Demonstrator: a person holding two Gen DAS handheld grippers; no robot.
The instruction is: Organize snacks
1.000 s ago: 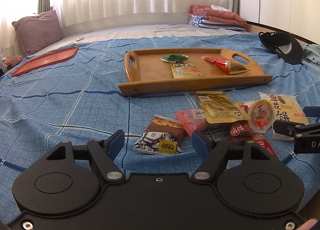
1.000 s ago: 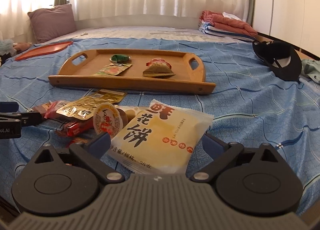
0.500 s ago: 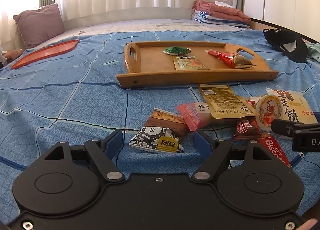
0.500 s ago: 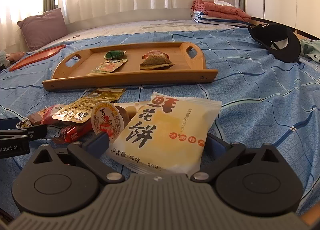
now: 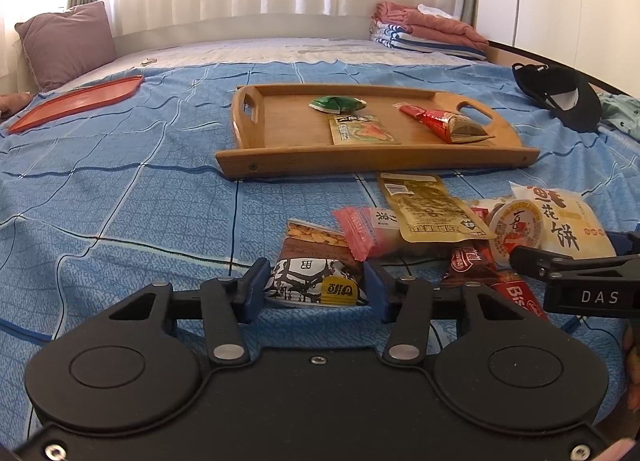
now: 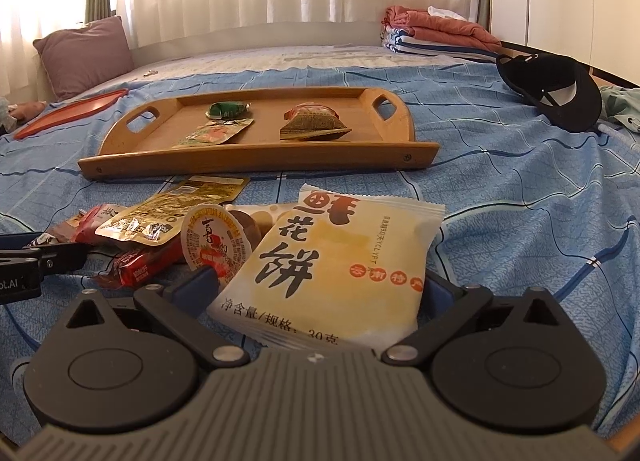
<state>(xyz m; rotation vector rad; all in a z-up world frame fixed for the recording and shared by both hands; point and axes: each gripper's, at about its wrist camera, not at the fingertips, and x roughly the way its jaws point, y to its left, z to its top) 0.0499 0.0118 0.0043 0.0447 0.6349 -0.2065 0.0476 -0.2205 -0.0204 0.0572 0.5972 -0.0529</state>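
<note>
The left tool (image 5: 316, 287) has just been closing, and its blue pads now press on both sides of the black-and-white peanut packet (image 5: 314, 281), which lies on the blue bedspread (image 5: 120, 201) at the near edge of the snack heap. The right tool (image 6: 320, 289) stands wide around the yellow cake packet (image 6: 340, 265) (whether its pads touch the wrapper I cannot tell). Beyond the heap sits the wooden tray (image 5: 280, 165), carrying a green sweet (image 5: 338, 103), a flat sachet (image 5: 362, 131) and a red cone packet (image 5: 444, 125).
</note>
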